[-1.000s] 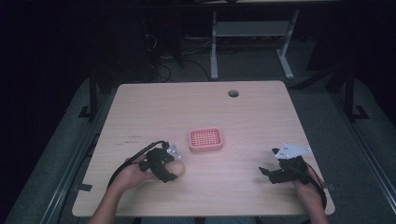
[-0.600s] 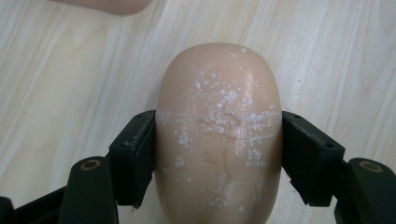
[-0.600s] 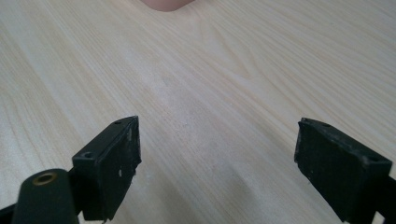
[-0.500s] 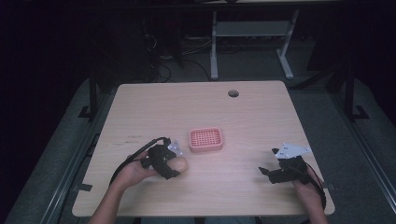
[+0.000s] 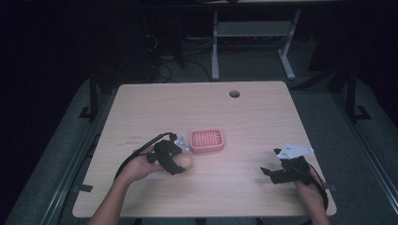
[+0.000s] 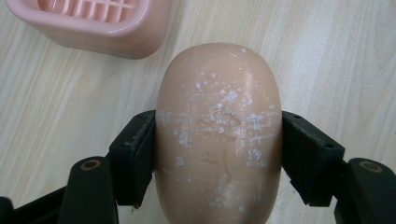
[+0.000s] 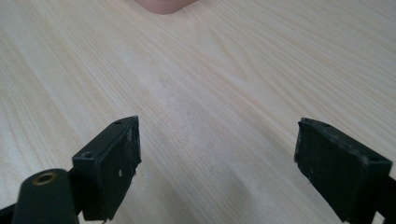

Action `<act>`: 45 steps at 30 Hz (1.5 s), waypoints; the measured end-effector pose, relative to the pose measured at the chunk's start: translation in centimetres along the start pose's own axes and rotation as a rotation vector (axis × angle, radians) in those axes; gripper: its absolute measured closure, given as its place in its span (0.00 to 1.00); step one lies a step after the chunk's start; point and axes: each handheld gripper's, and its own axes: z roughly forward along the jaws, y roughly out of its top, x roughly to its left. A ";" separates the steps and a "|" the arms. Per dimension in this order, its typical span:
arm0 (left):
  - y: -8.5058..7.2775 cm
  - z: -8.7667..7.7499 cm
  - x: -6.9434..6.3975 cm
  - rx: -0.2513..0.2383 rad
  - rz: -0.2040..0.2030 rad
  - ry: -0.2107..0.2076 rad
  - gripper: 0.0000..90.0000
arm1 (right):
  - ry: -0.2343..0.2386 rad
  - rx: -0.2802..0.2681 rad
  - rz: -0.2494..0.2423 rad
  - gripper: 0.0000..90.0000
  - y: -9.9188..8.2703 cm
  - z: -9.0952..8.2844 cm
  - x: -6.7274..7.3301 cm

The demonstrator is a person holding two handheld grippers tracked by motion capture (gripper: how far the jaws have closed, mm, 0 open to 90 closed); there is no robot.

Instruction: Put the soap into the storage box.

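Observation:
A peach oval bar of soap (image 6: 218,135), flecked with white, sits between the black pads of my left gripper (image 6: 218,156), which is shut on its sides just above the wooden table. From the high view the soap (image 5: 185,161) and left gripper (image 5: 178,163) hang just front-left of a pink slotted soap dish (image 5: 207,149). A corner of that dish (image 6: 93,32) lies beyond the soap at the upper left. My right gripper (image 5: 266,171) rests at the table's front right, and its jaws (image 7: 217,158) stand wide open over bare wood.
The light wooden table (image 5: 253,117) has a round cable hole (image 5: 234,93) near its far edge. A pink corner of the dish (image 7: 161,5) shows far ahead of the right gripper. A white desk frame (image 5: 253,33) stands on the dark floor behind the table.
My left gripper has crept a little farther from the front edge toward the pink dish, still holding the soap. The right gripper has stayed put.

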 end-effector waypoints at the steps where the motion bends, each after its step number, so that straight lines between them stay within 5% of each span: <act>1: 0.1 0.0 0.1 0.003 0.003 -0.002 0.36 | 0.002 -0.002 -0.001 0.15 0.0 0.0 0.0; 45: 7.2 0.5 3.7 0.034 0.059 -0.004 0.36 | 0.002 -0.036 0.001 0.15 0.3 -0.3 0.1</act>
